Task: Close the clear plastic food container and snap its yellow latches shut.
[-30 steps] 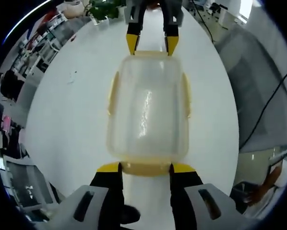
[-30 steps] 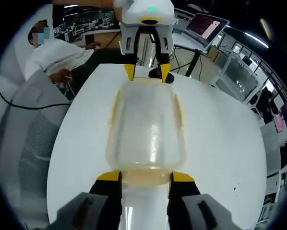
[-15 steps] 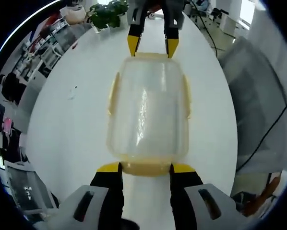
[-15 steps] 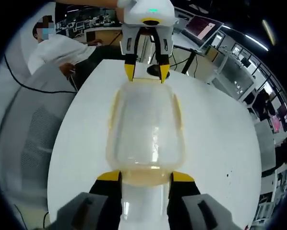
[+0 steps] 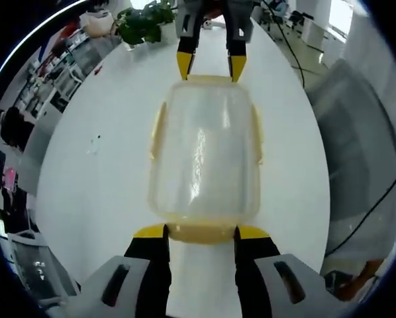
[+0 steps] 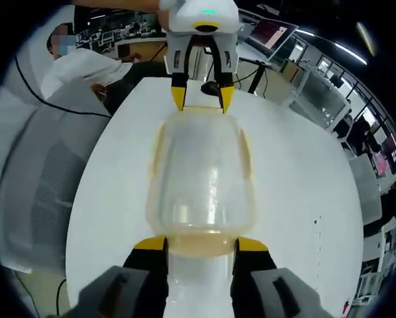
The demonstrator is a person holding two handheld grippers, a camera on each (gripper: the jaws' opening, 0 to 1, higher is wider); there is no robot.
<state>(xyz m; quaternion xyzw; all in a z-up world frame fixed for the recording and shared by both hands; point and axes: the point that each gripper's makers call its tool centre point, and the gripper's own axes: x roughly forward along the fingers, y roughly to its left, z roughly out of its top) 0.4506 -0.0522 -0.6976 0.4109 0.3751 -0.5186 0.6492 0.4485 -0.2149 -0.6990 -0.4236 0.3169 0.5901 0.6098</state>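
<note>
The clear plastic container (image 5: 204, 152) with its lid on is held between both grippers over the white table (image 5: 85, 185). My left gripper (image 5: 201, 232) grips the near yellow end latch (image 5: 201, 236) between its yellow-tipped jaws. At the far end latch (image 5: 210, 78) is my right gripper (image 5: 210, 66). From the right gripper view the same container (image 6: 201, 172) runs from my right gripper (image 6: 201, 244) to the left gripper (image 6: 201, 99). Yellow side latches (image 5: 157, 129) (image 5: 256, 132) stand slightly out from the long walls.
A potted plant (image 5: 142, 20) stands at the table's far end. A grey chair (image 5: 357, 132) is beside the table (image 6: 304, 199); the same chair (image 6: 32, 192) sits near a person in white (image 6: 85, 69). A laptop (image 6: 271, 30) is behind.
The container stays fixed between both grippers while the table and room slide behind it; a dark speck on the table has drifted downward in the left gripper view.
</note>
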